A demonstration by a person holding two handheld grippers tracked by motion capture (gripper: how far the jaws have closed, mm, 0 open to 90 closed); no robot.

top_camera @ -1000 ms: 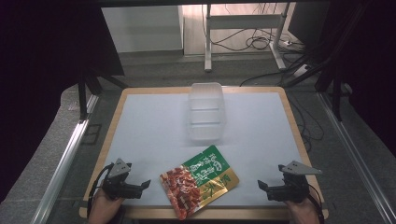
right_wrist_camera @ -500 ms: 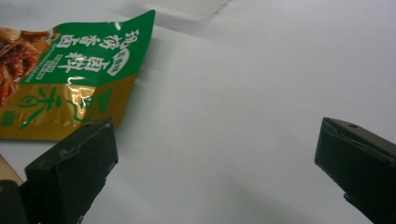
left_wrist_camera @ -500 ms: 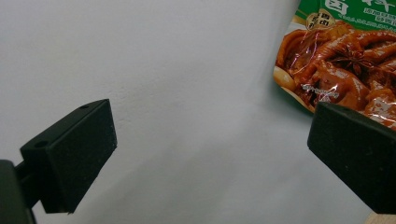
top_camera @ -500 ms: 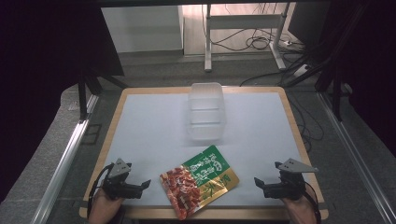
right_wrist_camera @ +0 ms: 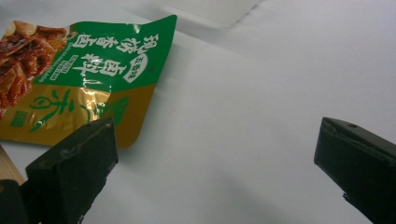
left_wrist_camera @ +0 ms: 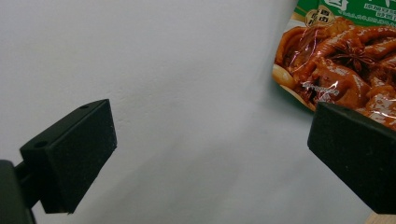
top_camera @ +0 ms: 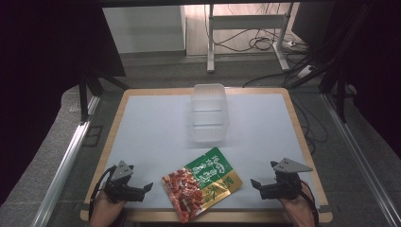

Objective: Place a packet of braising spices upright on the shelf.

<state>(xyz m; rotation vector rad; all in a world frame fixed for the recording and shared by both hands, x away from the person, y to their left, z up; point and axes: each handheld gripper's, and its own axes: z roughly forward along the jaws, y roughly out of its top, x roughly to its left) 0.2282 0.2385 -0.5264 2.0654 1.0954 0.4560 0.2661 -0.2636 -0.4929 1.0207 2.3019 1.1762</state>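
A food pouch point(top_camera: 202, 182), green and gold with a picture of red-brown meat, lies flat near the table's front edge. Its meat end point(left_wrist_camera: 341, 65) is just past my left gripper's far jaw, and its green and gold end point(right_wrist_camera: 84, 79) lies beyond the right gripper's near jaw. My left gripper point(top_camera: 145, 188) rests at the front left, open, jaws wide apart and pointing at the pouch. On the other side, at the front right, my right gripper point(top_camera: 256, 183) is open too and points toward the pouch. Nothing sits between either pair of jaws.
A clear plastic lidded box point(top_camera: 208, 111) stands at the back middle of the white table mat point(top_camera: 151, 132). The wooden table rim point(top_camera: 309, 156) frames the mat. Beyond the table are metal frame legs and cables on the floor.
My right gripper has shifted a little left, toward the pouch. The left gripper and the pouch have stayed put.
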